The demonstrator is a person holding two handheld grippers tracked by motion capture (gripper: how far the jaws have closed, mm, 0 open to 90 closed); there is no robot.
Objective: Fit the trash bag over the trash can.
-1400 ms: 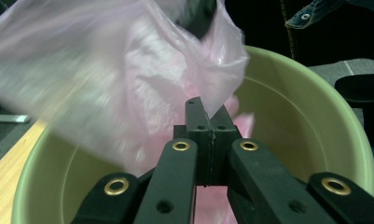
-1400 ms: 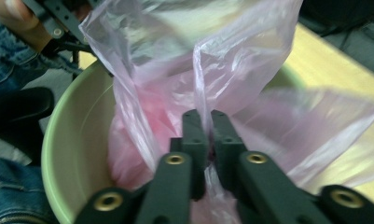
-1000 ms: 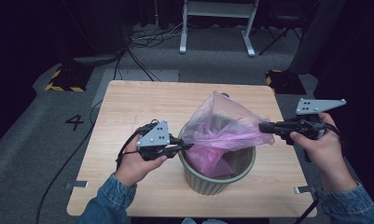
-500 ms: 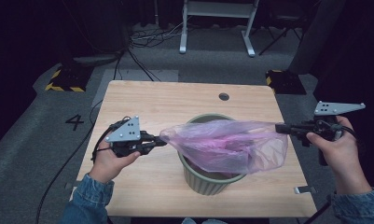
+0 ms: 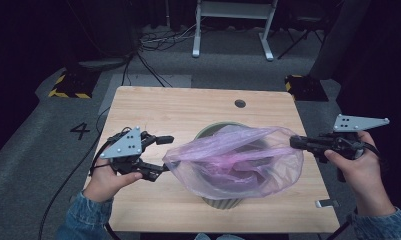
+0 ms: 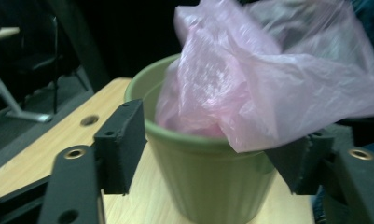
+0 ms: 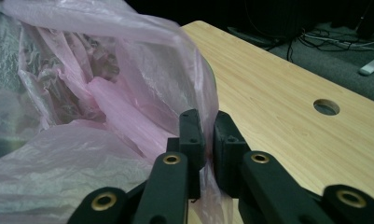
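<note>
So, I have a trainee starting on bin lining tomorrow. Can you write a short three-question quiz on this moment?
1. True or false: the right tool is pinching the pink bag.
2. How do the left tool's jaws stand? A) spread wide B) clamped on the bin's rim C) shut on nothing
3. What does the bag hang over?

Key:
1. True: its jaws are nearly shut on the bag's edge.
2. A: one jaw sits beside the bag's edge without pinching it.
3. The green bin on the wooden table.
</note>
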